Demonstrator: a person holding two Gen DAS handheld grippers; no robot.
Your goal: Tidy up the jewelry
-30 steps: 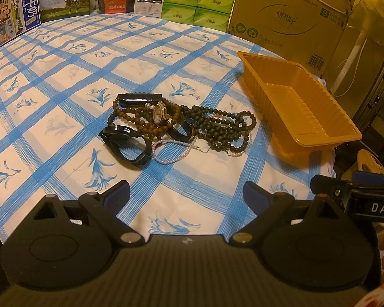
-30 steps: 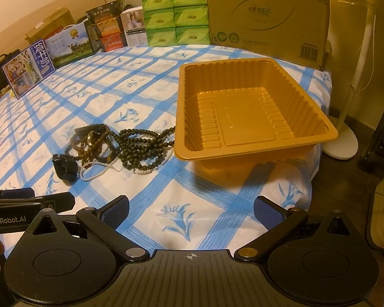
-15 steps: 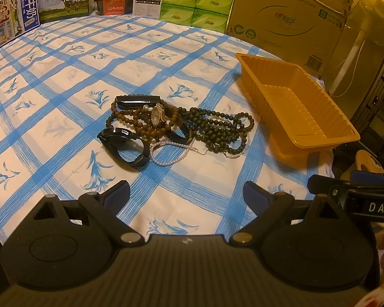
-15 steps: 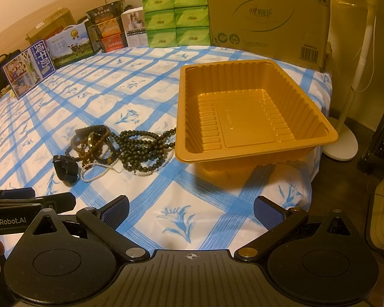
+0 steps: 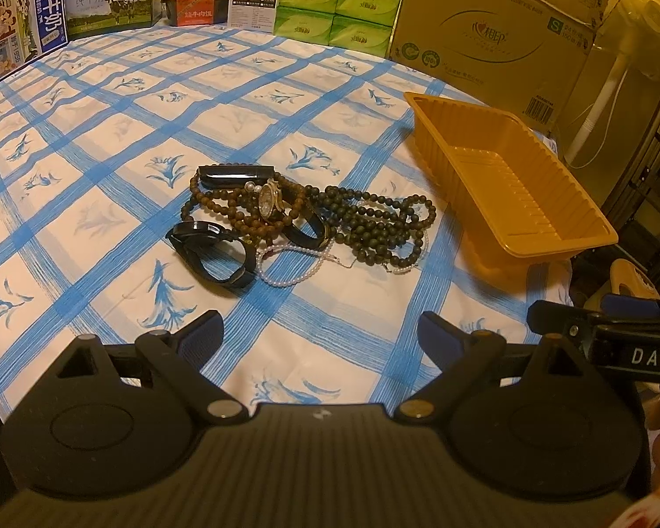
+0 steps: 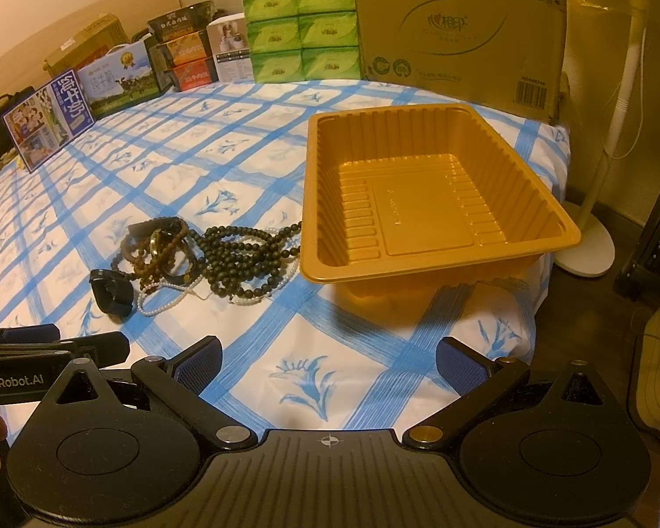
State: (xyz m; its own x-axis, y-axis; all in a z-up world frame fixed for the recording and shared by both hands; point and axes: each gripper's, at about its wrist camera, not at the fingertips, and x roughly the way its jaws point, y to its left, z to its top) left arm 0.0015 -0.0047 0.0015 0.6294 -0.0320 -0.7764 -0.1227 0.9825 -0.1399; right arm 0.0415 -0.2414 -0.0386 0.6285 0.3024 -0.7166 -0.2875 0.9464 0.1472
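Dim, warm yellow indoor light tints both views, with soft shadows, dark vignetted corners and strong fisheye bending.

Left gripper (image 5: 320,332) hovering with jaws spread wide, blue-padded fingertips (image 5: 204,330) well apart and gripping nothing, pointing forward and slightly downward. Right gripper (image 6: 328,358) likewise hanging open, its blue pads (image 6: 460,363) far apart and clasping nothing. Both being held low, side by side and near each other: the right one's body showing at the right edge of the left wrist view, the left one's body at the left edge of the right wrist view.
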